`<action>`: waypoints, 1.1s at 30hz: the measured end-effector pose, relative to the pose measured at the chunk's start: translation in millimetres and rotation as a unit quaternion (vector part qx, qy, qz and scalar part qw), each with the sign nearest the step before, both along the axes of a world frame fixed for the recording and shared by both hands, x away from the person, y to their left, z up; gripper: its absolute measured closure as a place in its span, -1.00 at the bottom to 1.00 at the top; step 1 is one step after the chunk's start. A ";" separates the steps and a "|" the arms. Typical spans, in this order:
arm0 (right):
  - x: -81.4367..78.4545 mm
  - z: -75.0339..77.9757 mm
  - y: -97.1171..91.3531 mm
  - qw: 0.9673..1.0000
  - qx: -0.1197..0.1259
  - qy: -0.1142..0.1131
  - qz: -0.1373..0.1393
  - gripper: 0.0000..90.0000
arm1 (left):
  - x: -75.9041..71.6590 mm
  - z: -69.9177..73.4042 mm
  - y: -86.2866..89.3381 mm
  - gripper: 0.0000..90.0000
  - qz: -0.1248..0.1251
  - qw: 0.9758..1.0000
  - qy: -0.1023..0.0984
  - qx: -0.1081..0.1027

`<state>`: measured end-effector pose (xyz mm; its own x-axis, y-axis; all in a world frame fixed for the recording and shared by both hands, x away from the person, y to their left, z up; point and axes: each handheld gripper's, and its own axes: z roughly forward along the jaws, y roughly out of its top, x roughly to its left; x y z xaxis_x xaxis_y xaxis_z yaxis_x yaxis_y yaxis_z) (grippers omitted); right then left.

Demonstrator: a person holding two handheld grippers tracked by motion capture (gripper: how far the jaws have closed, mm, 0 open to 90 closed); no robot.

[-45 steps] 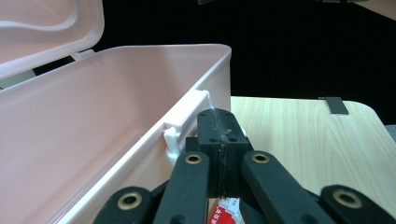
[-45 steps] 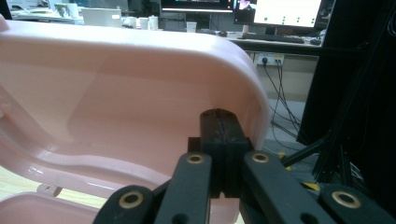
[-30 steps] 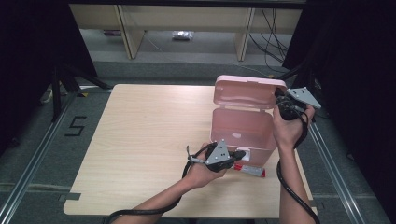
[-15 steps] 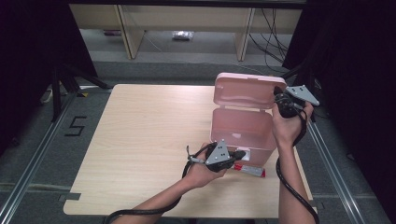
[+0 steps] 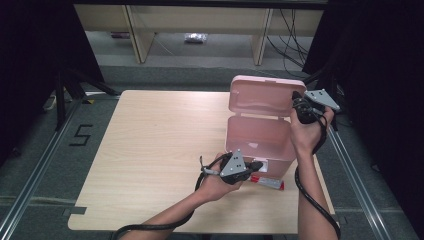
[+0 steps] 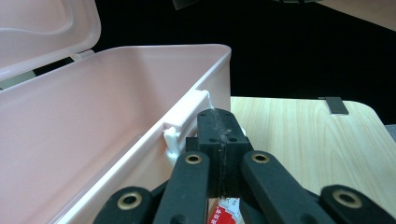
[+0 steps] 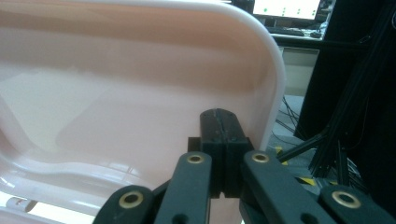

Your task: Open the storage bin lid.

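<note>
A pink plastic box (image 5: 257, 137) stands on the right part of the wooden table, its hinged lid (image 5: 265, 95) raised. My left gripper (image 5: 257, 165) lies low at the box's front wall, shut and holding nothing. In the left gripper view its tips (image 6: 219, 126) sit right beside the white latch (image 6: 180, 133) on the rim. My right gripper (image 5: 296, 98) is up at the lid's right edge, shut and holding nothing. In the right gripper view its closed tips (image 7: 223, 123) rest against the lid's inner face (image 7: 140, 70). A red and white packet (image 5: 267, 183) lies in front of the box.
The table (image 5: 150, 145) spreads bare to the left of the box. Its right edge runs close by the box, with a metal rail (image 5: 350, 170) along the floor. Shelving legs (image 5: 260, 45) and cables stand beyond the far edge.
My right gripper has crept slightly up and left with the lid's edge, and the lid stands a little more upright. The left gripper has stayed put.
</note>
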<state>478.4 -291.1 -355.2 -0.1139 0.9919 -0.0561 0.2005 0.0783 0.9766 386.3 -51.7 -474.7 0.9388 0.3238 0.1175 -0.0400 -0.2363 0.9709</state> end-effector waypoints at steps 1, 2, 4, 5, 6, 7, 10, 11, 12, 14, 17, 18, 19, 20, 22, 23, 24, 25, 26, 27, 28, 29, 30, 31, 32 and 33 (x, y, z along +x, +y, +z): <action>0.5 0.2 -0.1 1.000 0.000 0.000 -0.001 1.00 | -0.3 -0.1 0.0 1.00 0.002 1.000 0.001 -0.001; 1.0 0.2 0.4 1.000 0.003 0.003 -0.002 1.00 | -0.3 -0.1 0.0 1.00 0.002 1.000 0.001 -0.001; 3.1 0.4 0.4 1.000 0.002 0.003 -0.001 1.00 | -0.4 -0.2 0.0 1.00 0.003 1.000 0.001 -0.001; 3.5 0.7 0.2 1.000 0.000 0.004 -0.002 1.00 | -0.2 -0.2 -0.1 1.00 0.001 1.000 0.000 -0.001; 3.9 0.9 0.7 1.000 0.003 0.005 -0.003 1.00 | 0.0 0.0 0.0 1.00 0.000 1.000 0.000 0.000; 3.9 0.9 0.7 1.000 0.003 0.005 -0.003 1.00 | 0.0 0.0 0.0 1.00 0.000 1.000 0.000 0.000; 7.5 1.2 0.1 1.000 -0.001 0.006 -0.002 1.00 | 0.1 0.2 0.1 1.00 0.000 1.000 0.000 0.001; 7.9 1.4 0.1 1.000 -0.001 0.009 -0.001 1.00 | 0.1 0.2 0.1 1.00 0.000 1.000 0.000 0.001; 9.7 0.9 -0.2 1.000 -0.003 0.005 0.001 1.00 | 0.0 0.1 0.1 1.00 0.000 1.000 0.000 0.001; 10.5 1.0 -0.2 1.000 -0.002 0.008 -0.001 1.00 | -0.1 0.1 0.0 1.00 0.000 1.000 0.000 0.001; 12.2 1.1 -0.2 1.000 0.001 0.010 -0.002 1.00 | -0.1 0.1 0.0 1.00 0.000 1.000 0.000 0.001; 13.4 1.0 -0.7 1.000 -0.002 0.009 0.000 1.00 | -0.1 0.1 0.0 1.00 0.000 1.000 0.000 0.001; 13.9 1.2 -1.1 1.000 -0.006 0.011 0.001 1.00 | 0.0 0.1 0.0 1.00 0.000 1.000 0.000 0.001; 14.3 0.7 -0.5 1.000 0.000 0.011 -0.003 1.00 | 0.0 0.2 0.0 1.00 0.000 1.000 0.000 0.001; 15.2 0.7 -0.8 1.000 -0.003 0.008 -0.001 1.00 | 0.0 0.3 0.0 1.00 0.000 1.000 0.000 0.002; 15.3 0.6 -0.4 1.000 0.000 0.010 0.000 1.00 | 0.1 0.2 0.0 1.00 0.000 1.000 0.000 0.002; 15.2 0.6 -0.4 1.000 0.000 0.010 -0.001 1.00 | 0.1 0.3 0.0 1.00 0.000 1.000 0.000 0.002; 15.0 0.5 -0.3 1.000 0.001 0.010 0.000 1.00 | 0.1 0.4 0.0 1.00 0.000 1.000 0.000 0.002; 14.2 0.6 -1.2 1.000 -0.003 0.011 0.001 1.00 | 0.1 0.4 0.0 1.00 0.000 1.000 0.000 0.002; 13.4 0.3 0.2 1.000 0.008 0.013 -0.002 1.00 | 0.1 0.4 0.0 1.00 0.000 1.000 0.000 0.002; 13.2 0.4 -0.1 1.000 0.004 0.013 -0.002 1.00 | 0.1 0.4 0.1 1.00 -0.001 1.000 0.000 0.003; 12.8 0.0 0.2 1.000 0.006 0.010 -0.003 1.00 | 0.2 0.4 0.0 1.00 -0.001 1.000 0.000 0.003; 12.7 0.0 -0.8 1.000 -0.001 0.009 0.001 1.00 | 0.2 0.5 0.0 1.00 -0.001 1.000 0.000 0.003; 11.7 -0.1 -0.4 1.000 0.002 0.009 0.000 1.00 | -0.3 0.3 0.1 1.00 0.003 1.000 0.003 0.001; 12.0 -0.3 -1.1 1.000 -0.001 0.009 0.002 1.00 | -0.3 0.2 -0.1 1.00 0.003 1.000 0.003 0.001; 12.2 -0.6 -0.9 1.000 0.002 0.011 0.000 1.00 | -0.3 0.4 0.0 1.00 0.002 1.000 0.002 0.002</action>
<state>490.6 -292.0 -355.8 -0.1144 0.9922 -0.0493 0.2212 0.0738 0.9724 386.0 -51.7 -474.3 0.9377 0.3280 0.1143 -0.0343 -0.2400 0.9702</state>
